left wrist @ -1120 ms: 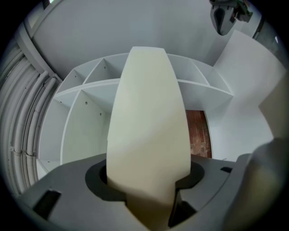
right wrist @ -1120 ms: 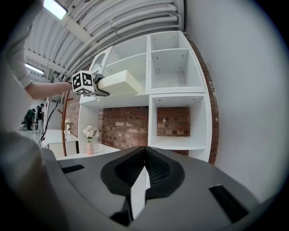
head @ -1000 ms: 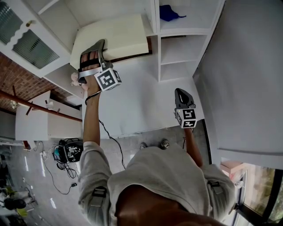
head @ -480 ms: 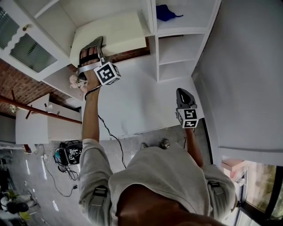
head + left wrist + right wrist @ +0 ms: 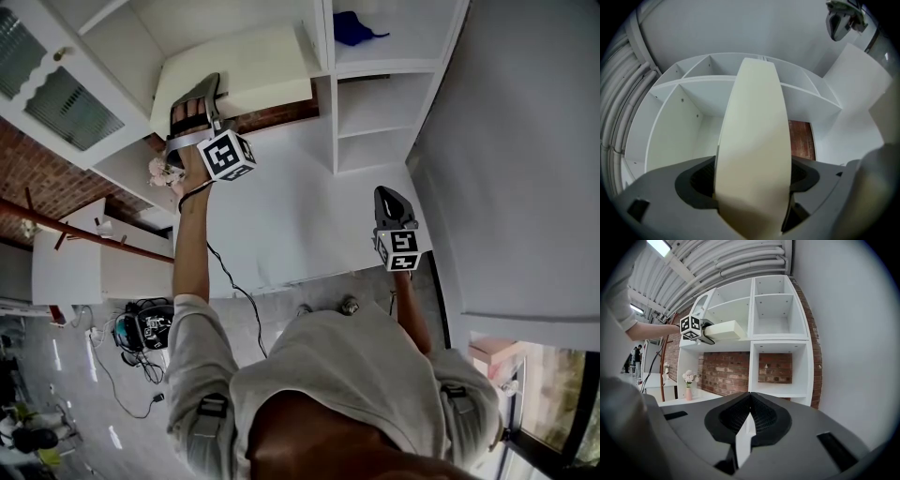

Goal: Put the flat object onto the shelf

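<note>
The flat cream slab (image 5: 246,67) lies in a top compartment of the white shelf unit (image 5: 324,56), its near end sticking out. My left gripper (image 5: 192,97) is raised to that end, and its jaws are opening with the slab (image 5: 752,136) still between them; a dark gap shows beside the right pad. From the right gripper view, the slab (image 5: 723,329) rests flat on the shelf board (image 5: 740,341) with the left gripper (image 5: 706,333) at its outer end. My right gripper (image 5: 388,201) hangs lower to the right, shut and empty (image 5: 749,416).
A blue thing (image 5: 357,26) lies in the neighbouring top compartment. A pink vase with flowers (image 5: 688,380) stands on the low counter at the left. A glazed cabinet door (image 5: 54,86) hangs open at the far left. Cables and gear (image 5: 146,323) lie on the floor.
The left gripper has pushed the slab a little deeper into the shelf compartment. The right gripper has hardly moved.
</note>
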